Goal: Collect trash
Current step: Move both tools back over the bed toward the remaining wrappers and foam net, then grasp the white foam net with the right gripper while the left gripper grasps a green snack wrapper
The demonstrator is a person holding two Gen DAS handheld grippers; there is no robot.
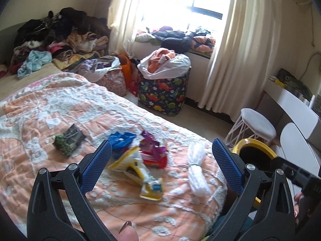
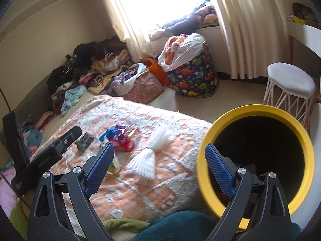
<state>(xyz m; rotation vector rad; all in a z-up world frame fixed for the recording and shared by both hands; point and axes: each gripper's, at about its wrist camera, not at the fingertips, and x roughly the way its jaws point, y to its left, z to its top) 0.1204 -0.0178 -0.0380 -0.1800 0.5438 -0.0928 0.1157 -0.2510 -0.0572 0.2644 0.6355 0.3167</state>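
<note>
The trash lies loose on the bedspread [image 1: 50, 108] in the lower centre of the left wrist view: a yellow-and-white wrapper [image 1: 140, 168] crumpled flat just below centre, a red packet [image 1: 157, 161] touching its upper edge, glossy purple wrappers [image 1: 150, 144] just above that, and a blue plastic piece [image 1: 121, 140] to their left. A dark green packet [image 1: 69, 140] sits apart, left of centre, and a white fringed bundle [image 1: 195, 168] tied with a band lies to the right of the heap.

Nothing looks collected yet; this reads as the approach to a first pick. The left gripper [image 1: 161, 168] hangs over the heap with its jaws spread wide and nothing between them. The right gripper [image 2: 160, 168] is likewise wide and empty, at the lower centre of its own view, with the bin [image 2: 254, 110] at lower right, beside the bed's edge.

The next move calls for lowering the left jaws around one wrapper and closing on it, then carrying it right to the bin.

The wrappers are thin, crinkled film, likely slippery and light. The bedspread is soft, tufted, orange and white, and will give under pressure. The bin is a rigid round tub, yellow rim, dark inside.
</note>
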